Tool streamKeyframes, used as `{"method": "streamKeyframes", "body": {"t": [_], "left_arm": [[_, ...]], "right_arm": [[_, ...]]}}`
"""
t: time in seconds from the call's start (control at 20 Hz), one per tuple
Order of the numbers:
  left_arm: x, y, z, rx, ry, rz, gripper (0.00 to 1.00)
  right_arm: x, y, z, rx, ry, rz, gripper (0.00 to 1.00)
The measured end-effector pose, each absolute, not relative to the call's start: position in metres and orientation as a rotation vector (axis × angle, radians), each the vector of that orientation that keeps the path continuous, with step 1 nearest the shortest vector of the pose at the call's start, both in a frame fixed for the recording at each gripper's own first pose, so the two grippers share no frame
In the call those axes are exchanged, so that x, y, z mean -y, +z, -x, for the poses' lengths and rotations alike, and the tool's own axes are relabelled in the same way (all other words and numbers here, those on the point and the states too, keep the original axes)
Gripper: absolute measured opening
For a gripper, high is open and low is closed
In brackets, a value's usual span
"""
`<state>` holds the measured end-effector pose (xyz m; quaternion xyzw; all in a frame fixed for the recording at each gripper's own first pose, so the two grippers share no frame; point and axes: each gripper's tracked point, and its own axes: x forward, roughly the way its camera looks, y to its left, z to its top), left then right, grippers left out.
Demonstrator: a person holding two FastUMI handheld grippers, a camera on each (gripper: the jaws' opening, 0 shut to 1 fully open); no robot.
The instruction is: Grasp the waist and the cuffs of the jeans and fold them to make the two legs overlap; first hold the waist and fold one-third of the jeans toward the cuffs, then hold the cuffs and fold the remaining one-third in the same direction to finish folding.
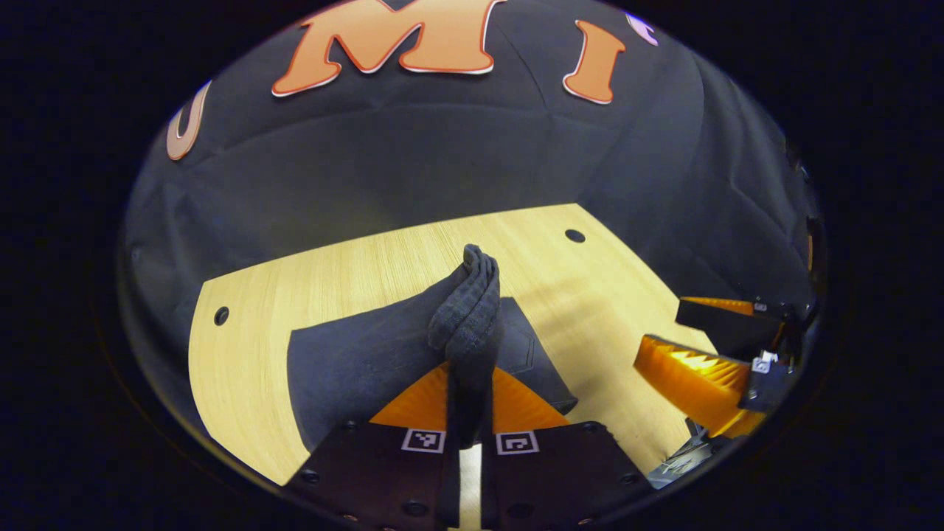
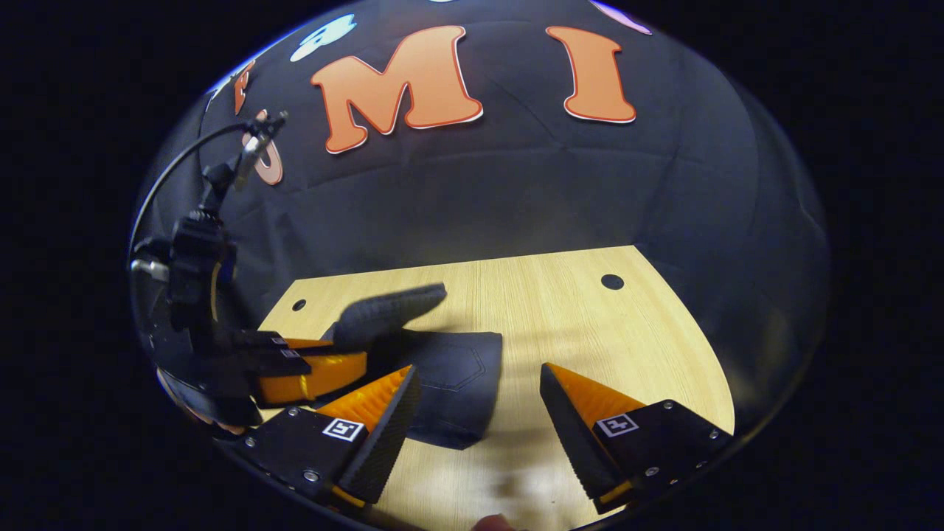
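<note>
In the left gripper view, the pale wooden worktop (image 1: 310, 287) curves across the middle, with one small round hole (image 1: 221, 316) near its left edge. On it lie the dark jeans (image 1: 354, 369), folded into a compact block whose flat part spreads left of centre. At the centre of this view the left gripper (image 1: 470, 383) has its jaws pressed together on a bunched fold of the jeans; that thick, rolled edge of cloth stands up between them and rises above their tips, lifted off the flat layers beneath. A second round hole (image 1: 574, 236) sits farther right near the far edge of the worktop. At the right side of the same view the right gripper (image 1: 686, 335) hovers over bare wood, apart from the jeans, its jaws spread with nothing between them.

In the right gripper view, the left gripper (image 2: 324, 361) appears at the far left, with a black cable (image 2: 169, 173) arching up from its body. The raised fold of cloth sticks out past its jaws toward the centre, above the jeans (image 2: 453, 391), which lie flat on the worktop (image 2: 575, 332) with a stitched back pocket (image 2: 453, 369) facing up. Along the bottom, the right gripper (image 2: 479, 383) has its jaws spread wide: the left one hangs over the near edge of the jeans, the right one over bare wood. They grip nothing.
</note>
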<state>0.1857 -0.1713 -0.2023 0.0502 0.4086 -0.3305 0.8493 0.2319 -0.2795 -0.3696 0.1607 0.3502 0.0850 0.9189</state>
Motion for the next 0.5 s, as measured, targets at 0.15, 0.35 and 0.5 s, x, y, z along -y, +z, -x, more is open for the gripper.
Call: {"method": "streamKeyframes", "body": {"t": [0.15, 0.35, 0.5], "left_arm": [[0.183, -0.224, -0.162, -0.94, -0.745, -0.033, 0.36], [0.173, -0.209, -0.155, -0.894, -0.75, 0.07, 0.76], [0.14, -0.184, -0.175, -0.776, -0.678, 0.042, 0.93]], "right_arm": [[0.283, -0.37, -0.233, -0.716, 0.179, -0.325, 0.99], [0.284, -0.365, -0.235, -0.693, 0.187, -0.315, 0.99], [0.283, -0.345, -0.24, -0.623, 0.188, -0.286, 0.99]]}}
